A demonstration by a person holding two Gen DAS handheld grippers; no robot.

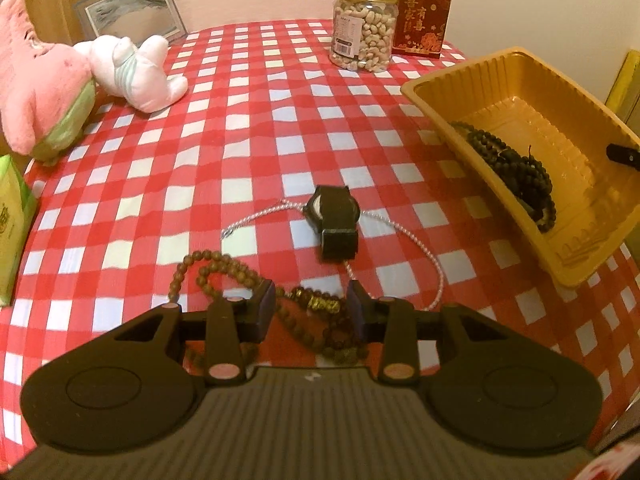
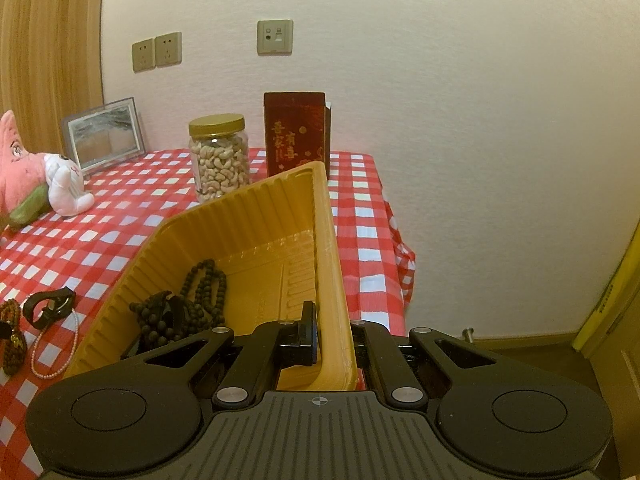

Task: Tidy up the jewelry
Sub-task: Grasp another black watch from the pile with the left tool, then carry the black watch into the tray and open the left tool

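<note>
A string of brown beads with a gold charm (image 1: 320, 305) lies heaped on the checked cloth, and my left gripper (image 1: 312, 312) stands open around the heap, its pads apart from it. Just beyond lie a black watch (image 1: 334, 220) and a thin white bead chain (image 1: 400, 232). The yellow plastic tray (image 1: 480, 76) at the right holds dark beads (image 1: 516, 164). My right gripper (image 2: 334, 336) is shut on the tray's (image 2: 248, 216) near wall, one finger inside and one outside. The dark beads (image 2: 192, 300) lie along its left side.
A cashew jar (image 1: 364, 28) and a red box (image 1: 422, 16) stand at the back by the wall. Two plush toys (image 1: 40, 80) and a picture frame (image 1: 132, 8) fill the back left. A green box (image 1: 12, 216) is at the left edge. The table drops off right of the tray (image 2: 384, 240).
</note>
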